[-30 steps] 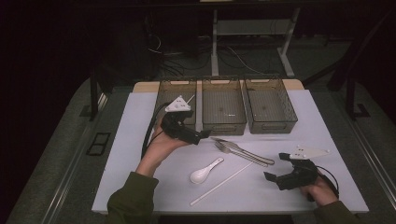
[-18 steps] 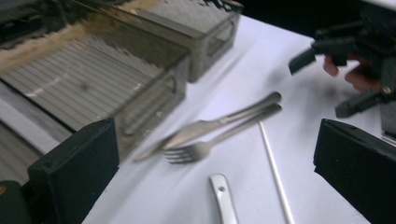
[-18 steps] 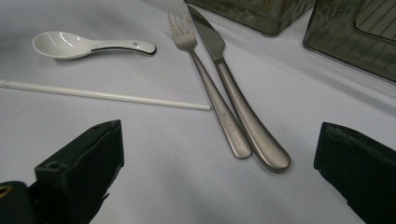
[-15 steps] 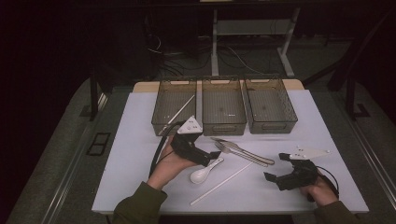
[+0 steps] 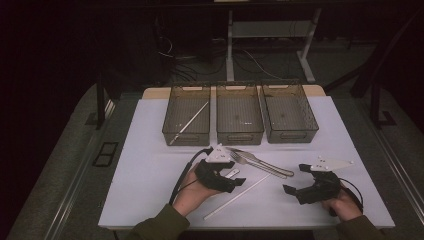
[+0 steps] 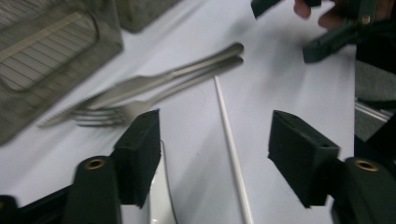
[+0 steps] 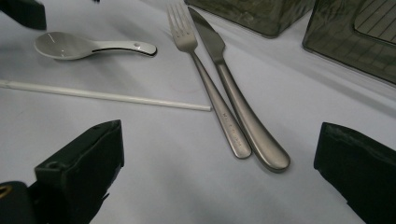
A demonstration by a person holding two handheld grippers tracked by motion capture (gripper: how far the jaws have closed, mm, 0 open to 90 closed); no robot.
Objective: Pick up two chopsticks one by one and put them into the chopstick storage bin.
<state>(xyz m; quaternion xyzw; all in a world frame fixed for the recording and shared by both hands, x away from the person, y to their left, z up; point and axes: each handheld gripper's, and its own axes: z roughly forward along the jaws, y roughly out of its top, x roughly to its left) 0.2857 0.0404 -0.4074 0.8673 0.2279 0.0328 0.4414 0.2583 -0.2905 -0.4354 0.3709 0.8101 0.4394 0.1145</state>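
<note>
My left gripper point(image 6: 212, 154) over white spoon point(image 6: 156, 196), lower left of frame; fingers half-spread, closing, spoon handle beside left finger point(image 6: 140, 154), unpinched. Long axis runs bottom-to-top. Right gripper point(image 7: 219, 182) fingers spread.

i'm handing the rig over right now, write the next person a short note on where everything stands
Left claw: low over the white spoon, jaws just been closing, spoon handle beside the left jaw, not yet gripped.
Right claw: open, nothing between the jaws, near the table's front right.
Things: one white chopstick in the left bin; the second chopstick, fork and knife lie on the table.
Done: one chopstick binned.
Left: likely spoon, chopstick, fork, knife.
</note>
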